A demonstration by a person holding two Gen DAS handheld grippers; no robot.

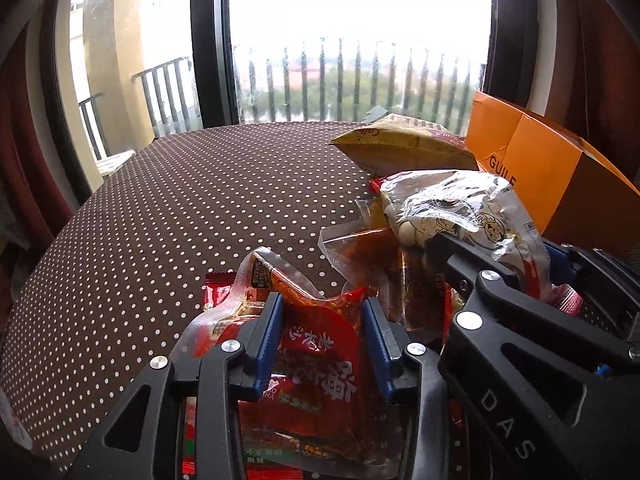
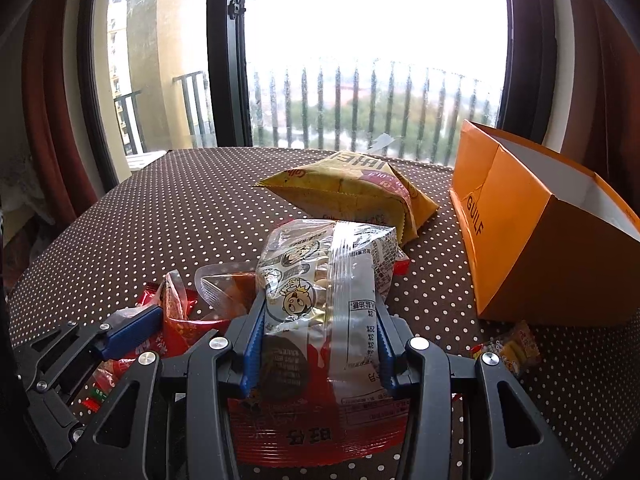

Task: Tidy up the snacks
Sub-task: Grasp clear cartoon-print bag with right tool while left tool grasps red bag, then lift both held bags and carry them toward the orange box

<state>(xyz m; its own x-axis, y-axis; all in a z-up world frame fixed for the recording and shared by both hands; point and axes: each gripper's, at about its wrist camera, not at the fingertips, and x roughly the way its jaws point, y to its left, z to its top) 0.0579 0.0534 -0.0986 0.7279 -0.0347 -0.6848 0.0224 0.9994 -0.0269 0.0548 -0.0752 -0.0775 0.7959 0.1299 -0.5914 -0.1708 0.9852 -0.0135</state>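
Note:
In the left wrist view, a red snack packet (image 1: pixel 320 352) with white lettering bulges between the blue pads of my left gripper (image 1: pixel 323 300), which is shut on it. My right gripper (image 2: pixel 322 304) is shut on a white cartoon-printed snack bag (image 2: pixel 320 272), held just above the table. That bag (image 1: pixel 460 204) and the right gripper (image 1: pixel 480 264) also show at the right of the left wrist view. The left gripper (image 2: pixel 132 320) appears at the lower left of the right wrist view. An open orange box (image 2: pixel 520 240) stands at the right.
A yellow snack bag (image 2: pixel 352 188) lies behind the held bag, next to the orange box (image 1: pixel 540 168). A clear-wrapped brownish packet (image 1: pixel 360 252) sits between the grippers. A small candy (image 2: pixel 508 348) lies in front of the box. The brown polka-dot tablecloth (image 1: pixel 160 220) stretches left toward a window.

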